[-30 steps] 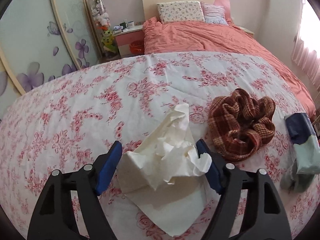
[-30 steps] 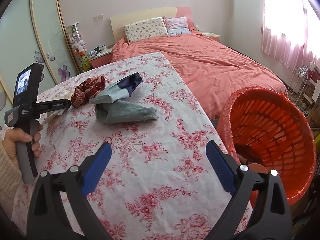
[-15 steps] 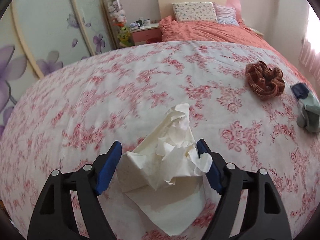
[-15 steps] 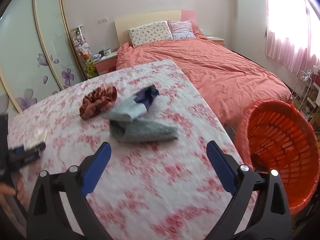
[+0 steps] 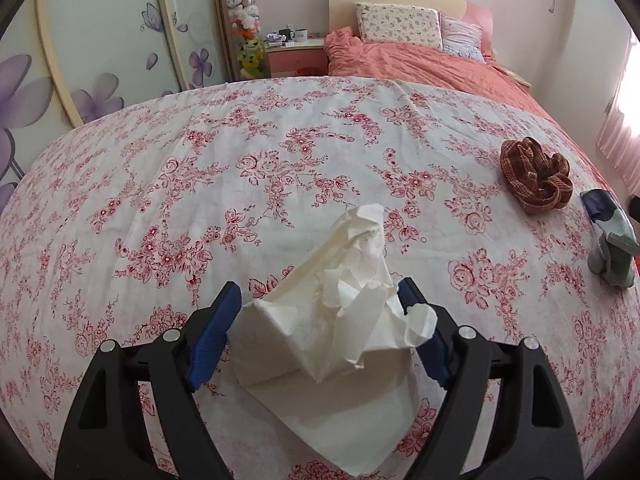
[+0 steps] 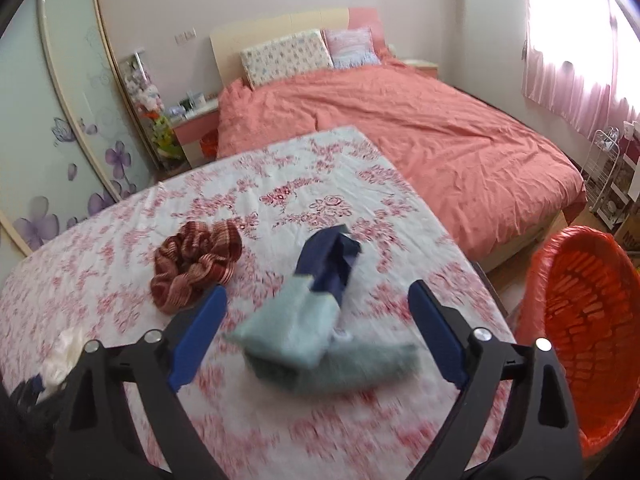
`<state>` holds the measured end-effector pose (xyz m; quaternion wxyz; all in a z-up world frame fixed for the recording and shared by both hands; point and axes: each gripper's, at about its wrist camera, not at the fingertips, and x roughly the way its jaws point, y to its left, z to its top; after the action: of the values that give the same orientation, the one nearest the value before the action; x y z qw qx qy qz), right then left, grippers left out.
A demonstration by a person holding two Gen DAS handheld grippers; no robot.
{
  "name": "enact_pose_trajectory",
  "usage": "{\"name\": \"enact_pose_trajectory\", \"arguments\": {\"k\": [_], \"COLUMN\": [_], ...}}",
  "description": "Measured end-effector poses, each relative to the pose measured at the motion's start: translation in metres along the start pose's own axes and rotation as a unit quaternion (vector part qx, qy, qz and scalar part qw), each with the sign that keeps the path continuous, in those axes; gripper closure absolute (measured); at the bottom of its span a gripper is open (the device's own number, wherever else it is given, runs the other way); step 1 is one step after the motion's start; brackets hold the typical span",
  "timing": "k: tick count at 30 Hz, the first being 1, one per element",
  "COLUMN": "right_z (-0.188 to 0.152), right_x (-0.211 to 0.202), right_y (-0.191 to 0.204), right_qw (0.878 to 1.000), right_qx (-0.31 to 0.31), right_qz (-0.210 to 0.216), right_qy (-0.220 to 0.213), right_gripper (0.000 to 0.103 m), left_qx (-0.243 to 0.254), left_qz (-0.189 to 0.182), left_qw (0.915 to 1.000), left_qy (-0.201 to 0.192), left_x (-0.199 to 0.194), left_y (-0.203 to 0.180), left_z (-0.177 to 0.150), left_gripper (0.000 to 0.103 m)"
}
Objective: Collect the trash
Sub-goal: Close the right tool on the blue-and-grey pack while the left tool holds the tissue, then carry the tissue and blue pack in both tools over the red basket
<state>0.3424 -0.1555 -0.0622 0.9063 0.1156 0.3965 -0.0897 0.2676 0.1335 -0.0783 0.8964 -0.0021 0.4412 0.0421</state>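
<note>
My left gripper (image 5: 320, 300) is shut on a crumpled white tissue (image 5: 344, 320) and holds it above the floral tablecloth (image 5: 200, 184). The tissue also shows at the left edge of the right wrist view (image 6: 62, 356). My right gripper (image 6: 318, 316) is open and empty, low over a blue and pale green cloth bundle (image 6: 312, 320) that lies between its fingers' line of sight. The orange trash basket (image 6: 580, 328) stands on the floor to the right of the table.
A brown plaid scrunchie (image 5: 536, 176) lies on the table, left of the bundle (image 5: 608, 236) in the left wrist view; it also shows in the right wrist view (image 6: 196, 260). A bed with a coral cover (image 6: 400, 140) stands behind the table.
My left gripper has carried the tissue back and to the left, away from the scrunchie. My right gripper has moved forward and left toward the cloth bundle.
</note>
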Motion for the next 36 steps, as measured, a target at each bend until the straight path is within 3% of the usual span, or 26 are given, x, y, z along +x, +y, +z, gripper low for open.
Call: {"name": "enact_pose_trajectory", "arguments": {"k": [6, 8, 13, 15, 21, 26, 36], "right_z": [0.007, 0.004, -0.002, -0.001, 0.000, -0.005, -0.055], "right_x": [0.038, 0.042, 0.041, 0.039, 0.026, 0.007, -0.043], "right_y": [0.005, 0.006, 0.008, 0.008, 0.006, 0.004, 0.007], "right_qw": [0.998, 0.997, 0.998, 0.998, 0.999, 0.999, 0.994], "right_qx": [0.017, 0.013, -0.002, -0.003, -0.015, -0.007, -0.043], "right_qz": [-0.002, -0.004, -0.011, -0.009, 0.001, 0.034, 0.098], "right_qy": [0.065, 0.070, 0.065, 0.062, 0.040, 0.027, 0.008], "right_gripper": [0.040, 0.049, 0.058, 0.067, 0.068, 0.068, 0.068], "left_qx": [0.000, 0.000, 0.000, 0.000, 0.000, 0.000, 0.000], "left_qz": [0.000, 0.000, 0.000, 0.000, 0.001, 0.001, -0.001], "left_qw": [1.0000, 1.0000, 1.0000, 1.0000, 1.0000, 1.0000, 1.0000], "left_qy": [0.000, 0.000, 0.000, 0.000, 0.000, 0.000, -0.001], "left_x": [0.000, 0.000, 0.000, 0.000, 0.000, 0.000, 0.000], "left_y": [0.000, 0.000, 0.000, 0.000, 0.000, 0.000, -0.001], "left_z": [0.000, 0.000, 0.000, 0.000, 0.000, 0.000, 0.000], "left_gripper": [0.023, 0.023, 0.023, 0.023, 0.023, 0.023, 0.023]}}
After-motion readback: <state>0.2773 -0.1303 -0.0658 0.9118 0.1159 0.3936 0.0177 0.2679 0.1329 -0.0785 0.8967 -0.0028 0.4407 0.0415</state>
